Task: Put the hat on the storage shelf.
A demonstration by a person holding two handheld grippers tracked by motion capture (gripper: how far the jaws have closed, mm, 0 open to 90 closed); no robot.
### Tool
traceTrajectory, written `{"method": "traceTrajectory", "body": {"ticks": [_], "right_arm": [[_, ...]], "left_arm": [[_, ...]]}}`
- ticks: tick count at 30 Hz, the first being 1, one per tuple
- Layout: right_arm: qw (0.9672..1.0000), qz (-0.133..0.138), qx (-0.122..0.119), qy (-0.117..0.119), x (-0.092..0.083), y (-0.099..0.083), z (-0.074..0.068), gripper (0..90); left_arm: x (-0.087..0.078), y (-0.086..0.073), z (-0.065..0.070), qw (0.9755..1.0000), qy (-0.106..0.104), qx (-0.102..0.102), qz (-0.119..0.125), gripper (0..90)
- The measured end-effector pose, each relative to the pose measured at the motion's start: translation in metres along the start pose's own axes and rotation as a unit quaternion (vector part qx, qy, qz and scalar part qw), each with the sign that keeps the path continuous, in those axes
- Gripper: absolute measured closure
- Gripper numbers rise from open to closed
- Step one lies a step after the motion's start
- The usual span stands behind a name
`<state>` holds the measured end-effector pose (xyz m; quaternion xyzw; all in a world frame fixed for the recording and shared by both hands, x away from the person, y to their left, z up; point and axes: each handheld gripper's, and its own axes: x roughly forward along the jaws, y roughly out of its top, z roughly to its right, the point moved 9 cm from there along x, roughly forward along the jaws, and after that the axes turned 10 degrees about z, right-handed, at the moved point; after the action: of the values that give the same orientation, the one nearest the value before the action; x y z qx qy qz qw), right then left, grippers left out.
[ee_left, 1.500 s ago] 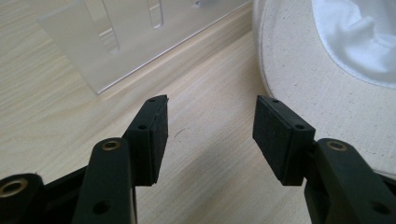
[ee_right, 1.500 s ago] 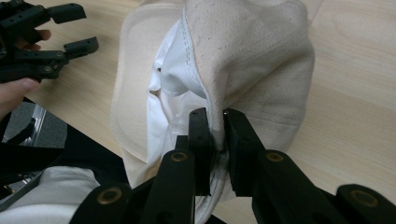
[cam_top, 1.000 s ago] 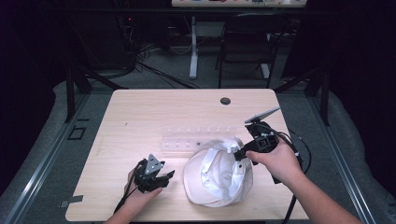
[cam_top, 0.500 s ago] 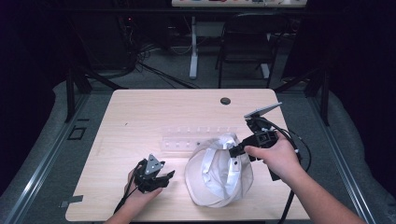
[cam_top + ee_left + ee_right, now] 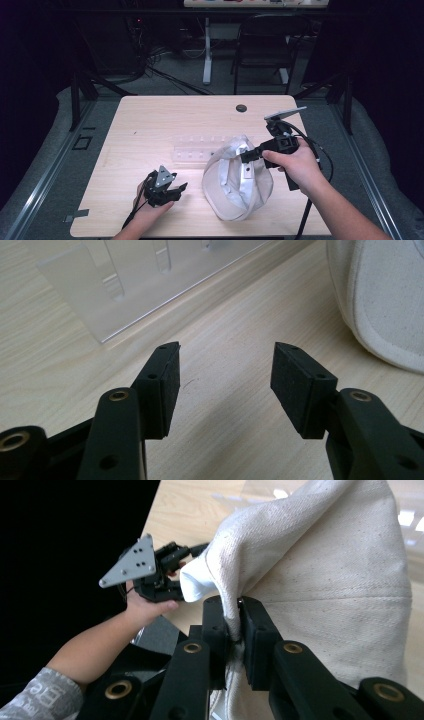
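High view: a white, soft cotton cap (image 5: 235, 182) is lying crown-down near the front of the pale wooden table (image 5: 165, 120), its rim being lifted by the right gripper (image 5: 246, 156); a clear plastic rack (image 5: 192, 150) is lying just behind the cap, and the left gripper (image 5: 172, 192) is resting low near the front edge, apart from the cap

Left gripper view: the jaws are standing wide apart with nothing between them, hovering over bare wood; the cap's stitched cloth edge (image 5: 380, 300) is sitting to the upper right and the clear rack (image 5: 125, 280) is lying ahead

Right gripper view: the jaws are pinching a fold of the cap's cream twill (image 5: 320, 580) tightly, the cloth draping over them; the other hand (image 5: 145, 607) and its gripper are showing beyond

Handling: the cap is looking light, limp and not fragile, so it is likely sagging and twisting under a single pinch; the doubled, stitched rim is probably offering the firmest hold, and a second pinch on the opposite rim would likely be steadying it
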<state>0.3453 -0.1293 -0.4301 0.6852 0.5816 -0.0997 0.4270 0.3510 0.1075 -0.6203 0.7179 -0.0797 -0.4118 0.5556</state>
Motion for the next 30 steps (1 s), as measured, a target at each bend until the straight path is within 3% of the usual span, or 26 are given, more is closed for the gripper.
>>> {"method": "traceTrajectory", "body": {"ticks": [4, 6, 14, 19, 30], "right_arm": [[0.9996, 0.025, -0.006, 0.008, -0.003, 0.004, -0.008, 82.0], [0.9987, 0.044, -0.024, 0.006, -0.005, 0.008, -0.012, 82.1], [0.9963, 0.081, -0.026, 0.016, -0.011, 0.022, -0.019, 82.1], [0.9949, 0.095, -0.026, 0.024, -0.014, 0.031, -0.024, 82.1], [0.9928, 0.113, -0.031, 0.023, -0.012, 0.05, -0.041, 82.2]], "left_arm": [[0.0, 0.001, 0.002, 1.0, -0.002, 0.002, 0.002, 45.9], [0.0, 0.002, 0.005, 1.0, -0.004, 0.002, 0.005, 45.9], [-0.003, 0.007, 0.013, 0.9998, -0.016, 0.001, 0.013, 44.7], [-0.009, 0.02, 0.03, 0.9986, -0.037, 0.006, 0.038, 42.8], [-0.011, 0.045, 0.066, 0.9957, -0.072, 0.015, 0.055, 42.6]]}}
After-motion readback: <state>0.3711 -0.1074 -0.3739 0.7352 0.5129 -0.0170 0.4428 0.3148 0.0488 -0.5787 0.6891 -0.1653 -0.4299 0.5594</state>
